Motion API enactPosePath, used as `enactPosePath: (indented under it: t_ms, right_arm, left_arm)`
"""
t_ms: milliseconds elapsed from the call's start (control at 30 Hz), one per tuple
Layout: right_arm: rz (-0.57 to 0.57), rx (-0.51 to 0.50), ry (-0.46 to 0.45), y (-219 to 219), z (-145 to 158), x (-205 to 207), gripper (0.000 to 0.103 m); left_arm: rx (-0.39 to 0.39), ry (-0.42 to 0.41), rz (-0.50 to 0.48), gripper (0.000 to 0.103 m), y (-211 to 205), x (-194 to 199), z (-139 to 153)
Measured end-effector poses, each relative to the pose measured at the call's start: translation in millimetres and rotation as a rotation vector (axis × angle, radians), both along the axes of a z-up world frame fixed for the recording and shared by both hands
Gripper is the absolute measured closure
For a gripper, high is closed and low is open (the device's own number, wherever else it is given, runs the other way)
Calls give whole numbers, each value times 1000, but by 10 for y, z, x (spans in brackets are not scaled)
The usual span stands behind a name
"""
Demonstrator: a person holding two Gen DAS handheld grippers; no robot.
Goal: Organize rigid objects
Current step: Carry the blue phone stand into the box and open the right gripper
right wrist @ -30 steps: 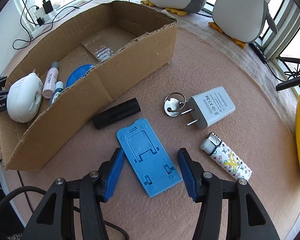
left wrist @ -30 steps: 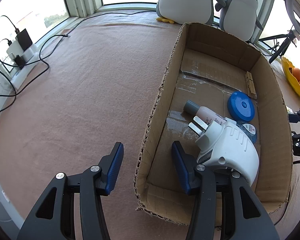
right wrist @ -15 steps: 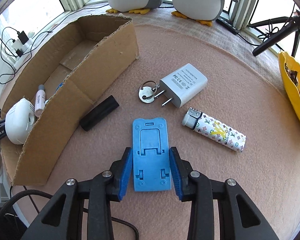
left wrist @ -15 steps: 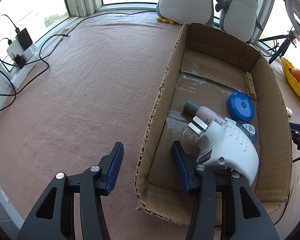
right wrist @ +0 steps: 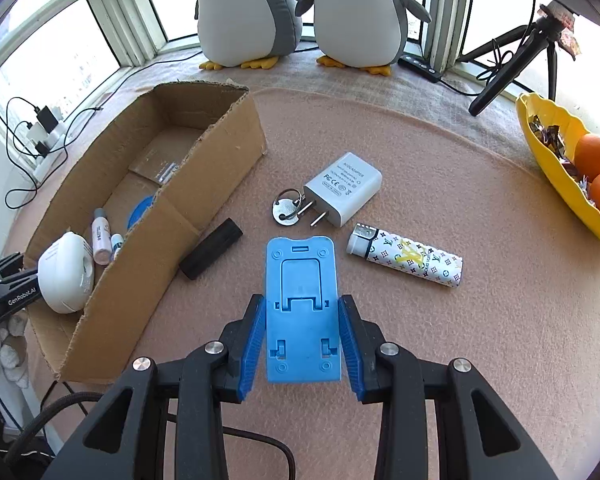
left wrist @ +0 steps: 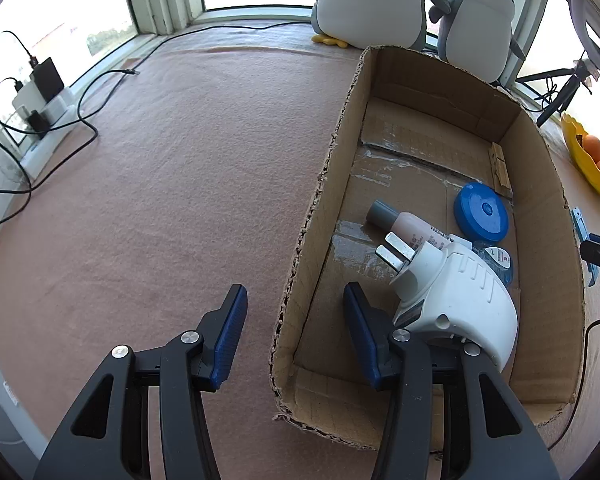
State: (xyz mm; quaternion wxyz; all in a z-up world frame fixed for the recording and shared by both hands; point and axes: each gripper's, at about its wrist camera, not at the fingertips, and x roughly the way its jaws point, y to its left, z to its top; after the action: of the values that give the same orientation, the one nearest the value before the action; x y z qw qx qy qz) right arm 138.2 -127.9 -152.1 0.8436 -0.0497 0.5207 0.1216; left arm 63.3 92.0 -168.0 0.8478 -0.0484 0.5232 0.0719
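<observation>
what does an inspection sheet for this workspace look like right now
surface: pink felt mat.
job's things: cardboard box holds white plug, bottle, blue lid; blue stand, charger, black cylinder, patterned lighter outside.
clutter: fruit tray.
grippers: right hand-held gripper shut on blue stand; left hand-held gripper open astride box wall.
cables: power strip.
surroundings: penguin plushes, windows.

Pinkish felt-covered tabletop [right wrist: 440,344] with cardboard box [right wrist: 204,200], white charger [right wrist: 342,188], black cylinder [right wrist: 211,254], patterned lighter [right wrist: 414,260].

The box [right wrist: 188,216] lies left of the charger [right wrist: 346,188].
</observation>
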Motion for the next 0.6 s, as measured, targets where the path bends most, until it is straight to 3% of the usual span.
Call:
enactPosePath:
  t_ms: [400,600]
  right_arm:
    - [86,41,-79,472,449,113,70]
    - [131,69,-98,806,517,227,70]
  left_arm:
    - [-1,-1,0,53,-1,4,0]
    - [-5,-2,2,53,-7,12,0]
